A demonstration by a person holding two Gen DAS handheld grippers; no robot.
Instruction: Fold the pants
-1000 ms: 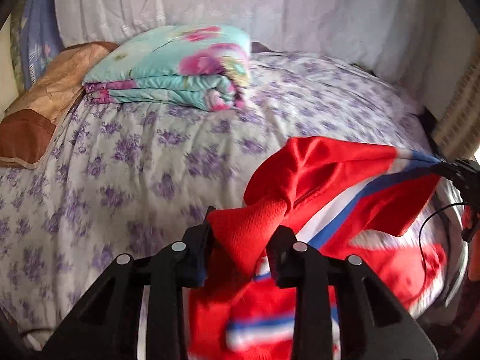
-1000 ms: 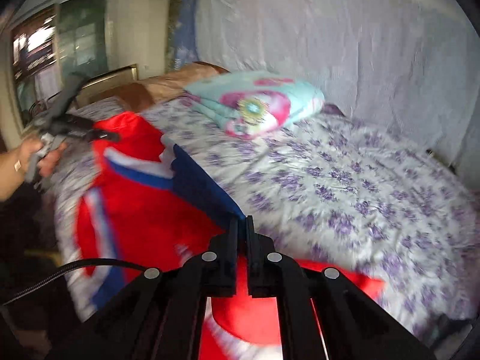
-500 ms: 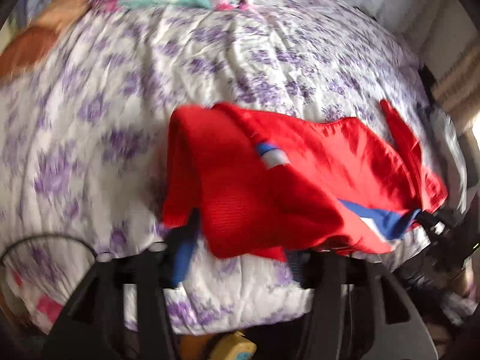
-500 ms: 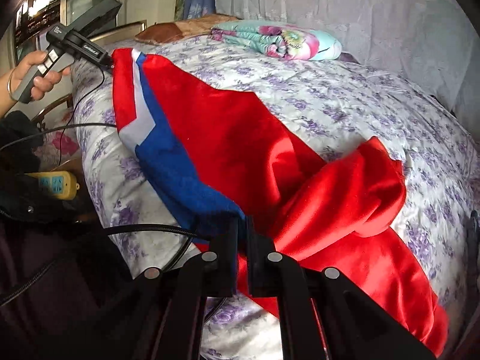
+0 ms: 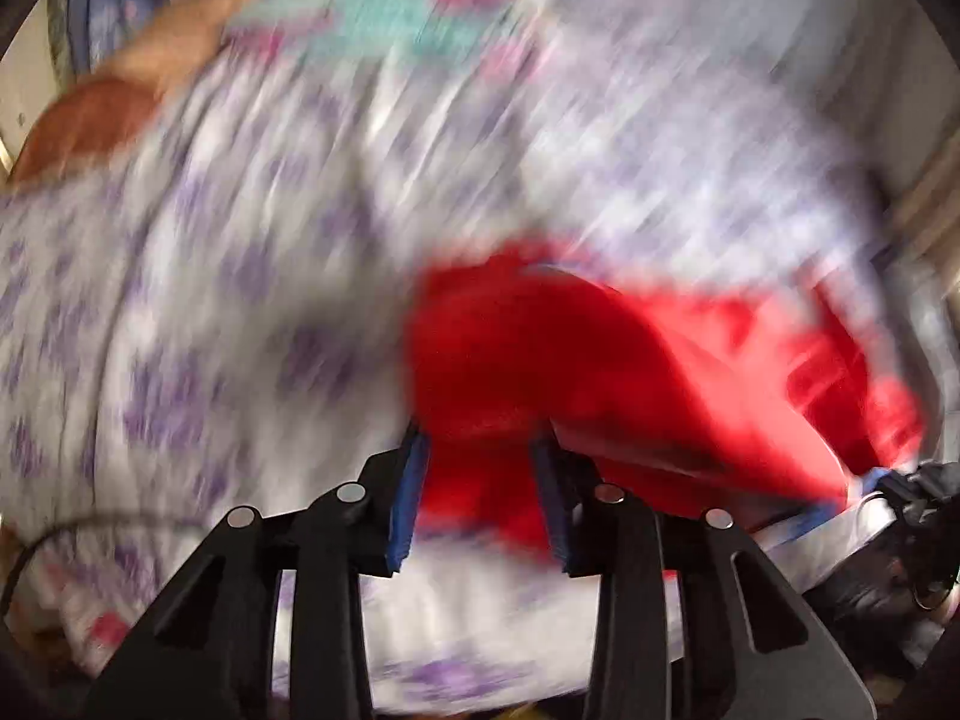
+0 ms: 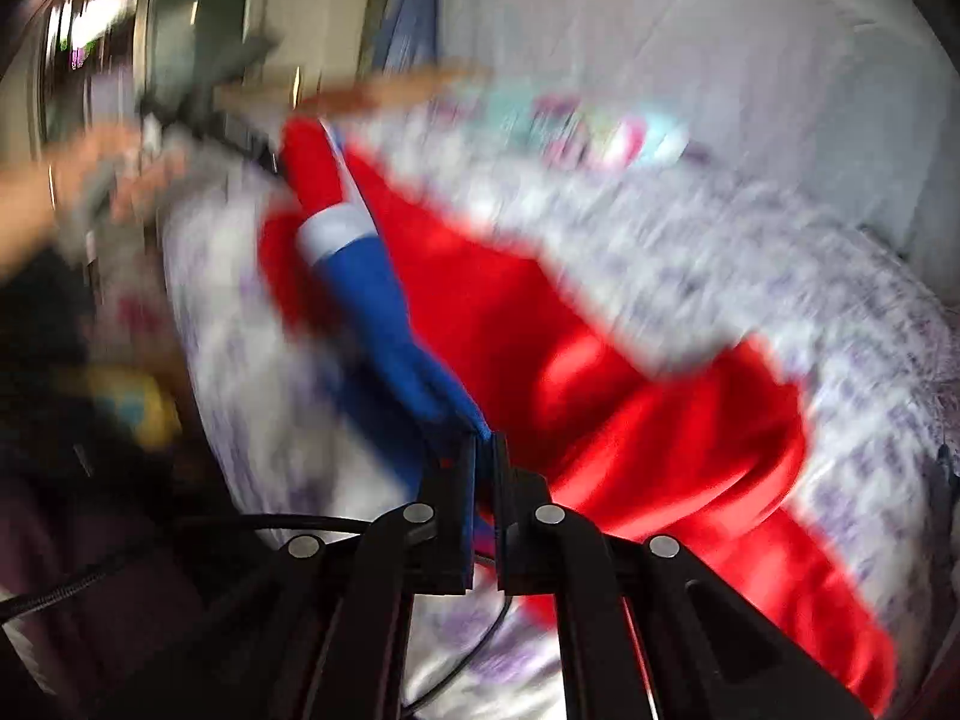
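Note:
The red pants (image 5: pixel 600 360) with a blue and white side stripe lie stretched along the near edge of the bed. Both views are motion-blurred. My left gripper (image 5: pixel 480 456) has its jaws apart with a thick fold of red cloth between the pads. My right gripper (image 6: pixel 485 450) is shut on the blue stripe edge of the pants (image 6: pixel 420 372). In the right wrist view the red cloth (image 6: pixel 630 420) spreads across the bed toward the left gripper (image 6: pixel 198 120) held in the person's hand. The right gripper shows at the far right of the left wrist view (image 5: pixel 900 492).
The bed has a white sheet with purple flowers (image 5: pixel 210 300). A folded turquoise floral quilt (image 5: pixel 384 18) and a brown pillow (image 5: pixel 102 120) lie at the far side. A white wall cloth (image 6: pixel 720 60) hangs behind. Cables (image 6: pixel 180 528) trail near the bed edge.
Both grippers have swung the pants down from the air onto the bed's near edge. The views now tilt back up toward the far side. Both keep hold of the cloth.

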